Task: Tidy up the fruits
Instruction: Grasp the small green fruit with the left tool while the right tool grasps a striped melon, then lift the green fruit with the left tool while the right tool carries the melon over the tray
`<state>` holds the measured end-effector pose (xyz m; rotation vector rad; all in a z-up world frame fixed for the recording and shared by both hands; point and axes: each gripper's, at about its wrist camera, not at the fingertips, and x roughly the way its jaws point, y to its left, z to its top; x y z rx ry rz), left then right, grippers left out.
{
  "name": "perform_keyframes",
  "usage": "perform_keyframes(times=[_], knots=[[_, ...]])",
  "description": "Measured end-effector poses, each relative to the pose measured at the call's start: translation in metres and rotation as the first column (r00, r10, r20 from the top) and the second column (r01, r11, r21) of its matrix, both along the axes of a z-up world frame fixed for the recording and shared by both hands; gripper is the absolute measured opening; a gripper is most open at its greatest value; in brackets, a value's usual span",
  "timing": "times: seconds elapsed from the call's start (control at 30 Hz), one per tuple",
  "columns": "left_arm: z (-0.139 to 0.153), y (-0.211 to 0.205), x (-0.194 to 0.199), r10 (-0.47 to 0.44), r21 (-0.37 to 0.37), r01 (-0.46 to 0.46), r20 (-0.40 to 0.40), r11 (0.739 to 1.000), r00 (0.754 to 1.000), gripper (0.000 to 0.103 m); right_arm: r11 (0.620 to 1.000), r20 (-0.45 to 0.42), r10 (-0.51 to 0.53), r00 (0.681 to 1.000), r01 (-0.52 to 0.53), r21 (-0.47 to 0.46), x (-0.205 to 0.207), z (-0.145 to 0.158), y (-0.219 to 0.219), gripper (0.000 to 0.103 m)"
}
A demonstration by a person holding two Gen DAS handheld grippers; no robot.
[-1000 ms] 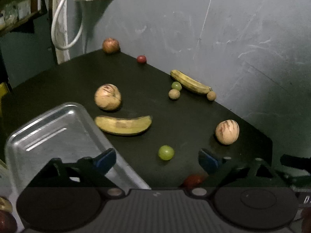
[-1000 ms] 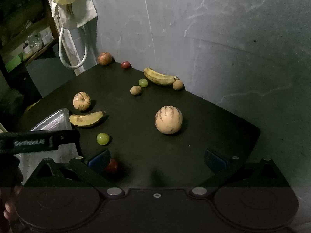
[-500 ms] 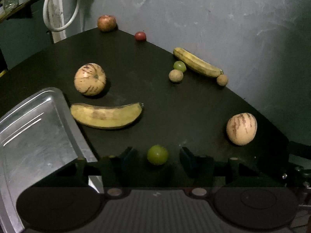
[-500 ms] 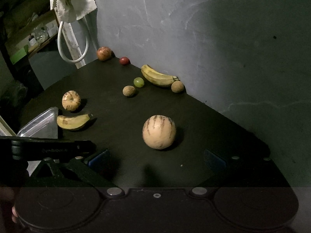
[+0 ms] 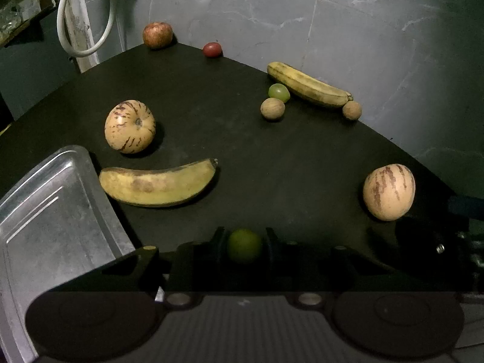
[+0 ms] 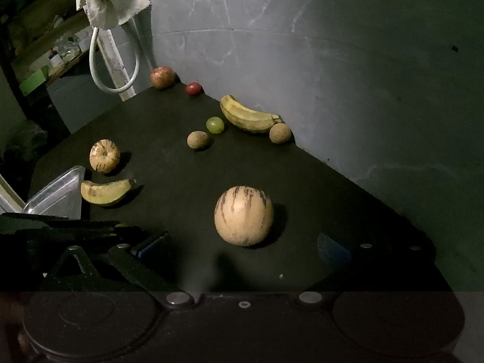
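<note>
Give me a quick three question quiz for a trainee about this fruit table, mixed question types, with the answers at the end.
1. True or false: the left tongs are shut on a green grape.
2. Multiple choice: what lies right beside the metal tray? A) a banana B) the apple C) the small red fruit
3. Fill in: the striped melon in front of the open right tongs is one of ___ striped melons on the black table.

Key: 1 true; 2 A; 3 two, the other sits near the tray.
</note>
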<state>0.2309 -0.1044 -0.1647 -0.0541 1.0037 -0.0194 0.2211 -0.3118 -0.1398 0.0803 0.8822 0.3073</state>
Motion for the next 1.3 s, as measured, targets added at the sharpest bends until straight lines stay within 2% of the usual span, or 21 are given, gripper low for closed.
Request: perform_keyframes(times=[0.37,0.43,0.5,0.67,0.77,0.9,1.3], knots=[[0.006,0.008,-0.001,0.019,-0.009,-0.019,0.029,1.000,0.999,0.025,0.999,-0.009,0.032,0.999,-0.032,-0.031,0.023,-0.010,0.010,0.101],[0.008,0.009,-0.001,0.022,-0.007,-0.022,0.034,1.000,0.999,0.025,0.999,-0.010,0.043,0.999,-0.044,-0.033,0.027,-0.013,0.012,0.096],[0.009,0.010,-0.001,0.027,-0.006,-0.027,0.036,1.000,0.999,0.025,0.997,-0.003,0.056,0.998,-0.056,-0.044,0.032,-0.015,0.015,0.086],[0.010,0.011,0.000,0.038,-0.004,-0.038,0.035,0.999,0.999,0.025,0.997,-0.012,0.050,0.999,-0.051,-0.065,0.042,-0.020,0.018,0.077],[0.011,0.011,-0.001,0.038,-0.006,-0.038,0.038,0.999,0.999,0.025,0.996,-0.021,0.047,0.999,-0.049,-0.073,0.046,-0.023,0.018,0.064],[0.012,0.013,-0.001,0.052,-0.004,-0.051,0.040,0.999,0.998,0.025,0.995,-0.034,0.065,0.997,-0.067,-0.069,0.048,-0.023,0.021,0.055],[0.022,0.030,-0.011,0.095,-0.027,-0.093,0.070,0.995,0.993,0.025,0.994,-0.007,0.090,0.996,-0.091,-0.060,0.042,-0.012,0.027,0.054]])
